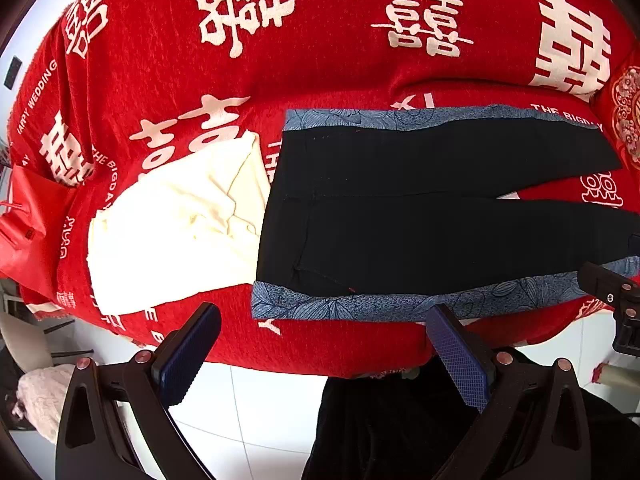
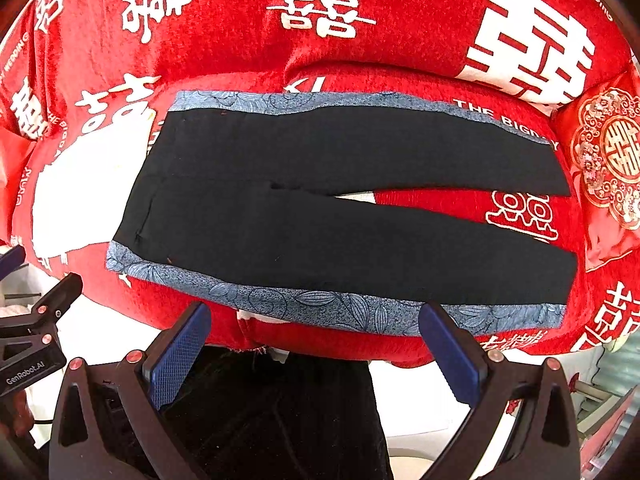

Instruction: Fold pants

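Left wrist view: a cream garment (image 1: 172,220) lies beside the waistband of the black pants (image 1: 420,208), spread flat on the red blanket (image 1: 320,60) beyond the released left tongs (image 1: 324,352). Right tongs (image 2: 316,354) gape too, just short of the blue side stripe (image 2: 320,304) at the blanket's near edge.

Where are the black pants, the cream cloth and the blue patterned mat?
black pants (image 2: 320,220), right wrist view, on the nearer leg.
cream cloth (image 1: 172,224), left wrist view, its middle.
blue patterned mat (image 2: 320,304), right wrist view, its near border.
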